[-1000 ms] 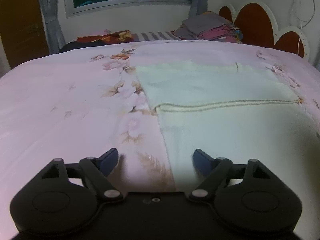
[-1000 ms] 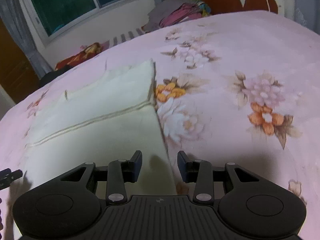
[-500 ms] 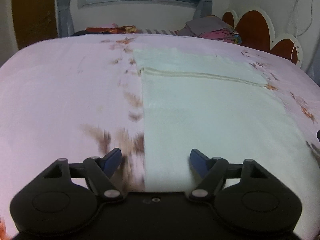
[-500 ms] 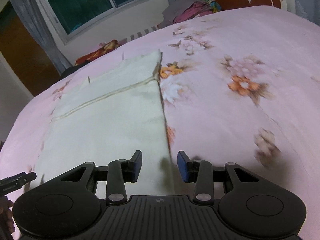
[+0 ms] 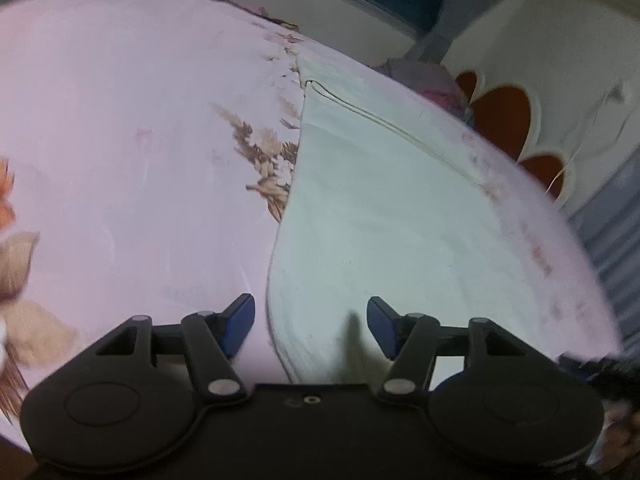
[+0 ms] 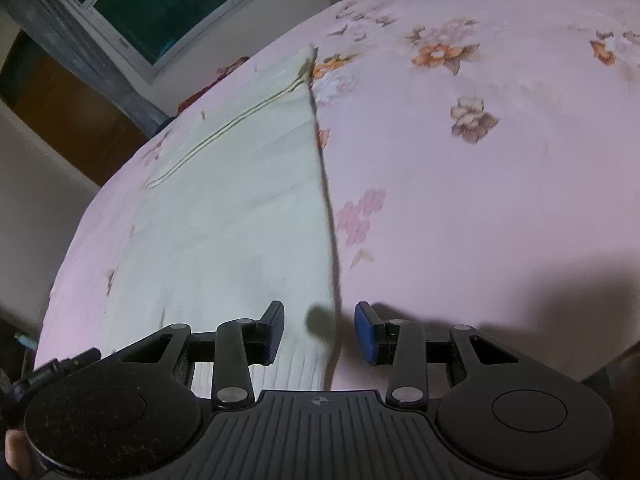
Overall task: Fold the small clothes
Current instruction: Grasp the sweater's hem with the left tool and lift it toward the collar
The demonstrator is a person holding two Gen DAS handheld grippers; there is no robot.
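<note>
A pale cream cloth (image 5: 384,216) lies flat on the pink floral bed, partly folded, with a stitched hem line across its far part. My left gripper (image 5: 311,326) is open and empty, low over the cloth's near left corner, its jaws astride the left edge. The cloth also shows in the right wrist view (image 6: 240,208). My right gripper (image 6: 319,332) is open and empty, its jaws astride the cloth's near right edge. The left gripper's tip (image 6: 60,364) shows at the far left of the right wrist view.
The pink floral bedsheet (image 6: 460,160) spreads around the cloth. A pile of folded clothes (image 5: 424,76) sits at the far side by the orange and white headboard (image 5: 508,116). A window (image 6: 160,4) and a brown door (image 6: 68,120) stand behind the bed.
Both grippers have pulled back toward the near end of the cloth and dropped lower, each now astride a near corner edge. Both stay open.
</note>
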